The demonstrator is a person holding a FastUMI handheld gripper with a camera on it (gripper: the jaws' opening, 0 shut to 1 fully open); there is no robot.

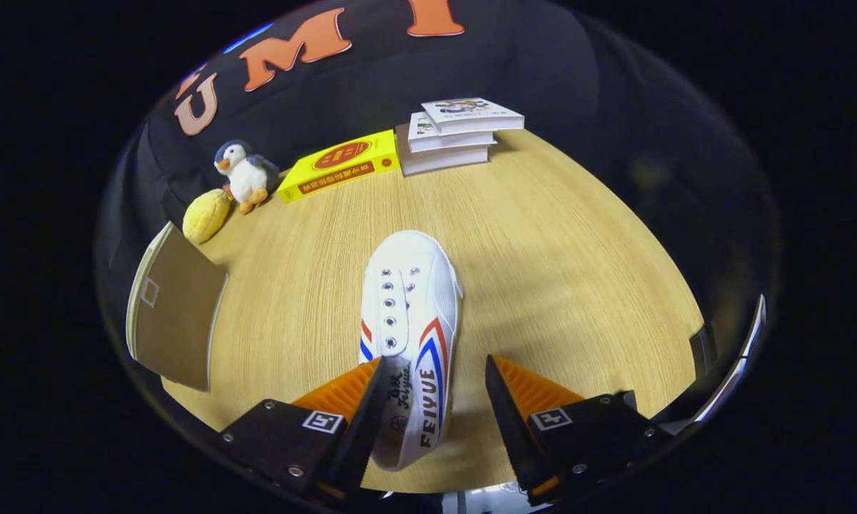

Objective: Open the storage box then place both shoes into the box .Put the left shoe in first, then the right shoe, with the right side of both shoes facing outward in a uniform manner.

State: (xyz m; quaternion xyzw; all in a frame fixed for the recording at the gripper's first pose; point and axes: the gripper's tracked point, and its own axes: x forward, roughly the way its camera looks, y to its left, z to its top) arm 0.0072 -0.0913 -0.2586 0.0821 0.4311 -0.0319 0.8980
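Note:
A white canvas shoe [410, 314] with red and blue side stripes lies on the wooden table [556, 257], toe pointing away from me. Its heel end sits between my fingers. My gripper [434, 389] is open: the left finger [353, 400] lies against the shoe's left side, while the right finger [521, 400] stands clear of the shoe with a strip of table showing between. A brown cardboard flap [175, 314], seemingly the storage box's lid, stands off to the left of the shoe.
At the far side of the table lie a yellow book [339, 165] and a stack of books [457, 132]. A plush penguin [242, 175] and a yellow plush toy [205, 215] sit left of them, beyond the cardboard flap. Black cloth closes the back.

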